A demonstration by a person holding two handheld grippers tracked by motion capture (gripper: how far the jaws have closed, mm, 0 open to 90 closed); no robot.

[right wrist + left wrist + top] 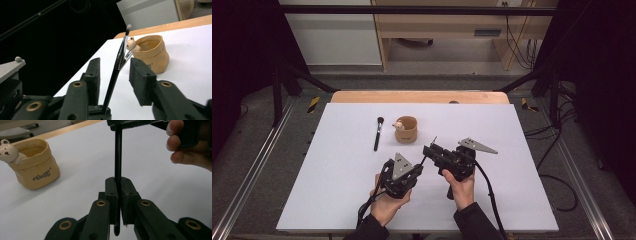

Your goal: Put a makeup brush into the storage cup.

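Note:
A thin black makeup brush (117,65) with a pale tip stands slanted between both grippers. My left gripper (118,187) is shut on the lower end of its handle (118,165). My right gripper (116,72) straddles the same brush from the other side, its jaws a little apart on either side of the handle with gaps showing, so it is open. In the high view the left gripper (418,168) and the right gripper (429,150) meet nose to nose at the middle of the white table (337,190). The brush tip (434,139) pokes up between them.
A tan cup with a small bear figure (407,129) stands behind the grippers, also in the left gripper view (35,167). A second black brush (377,132) lies flat to its left. A wooden edge (419,96) borders the table's far side.

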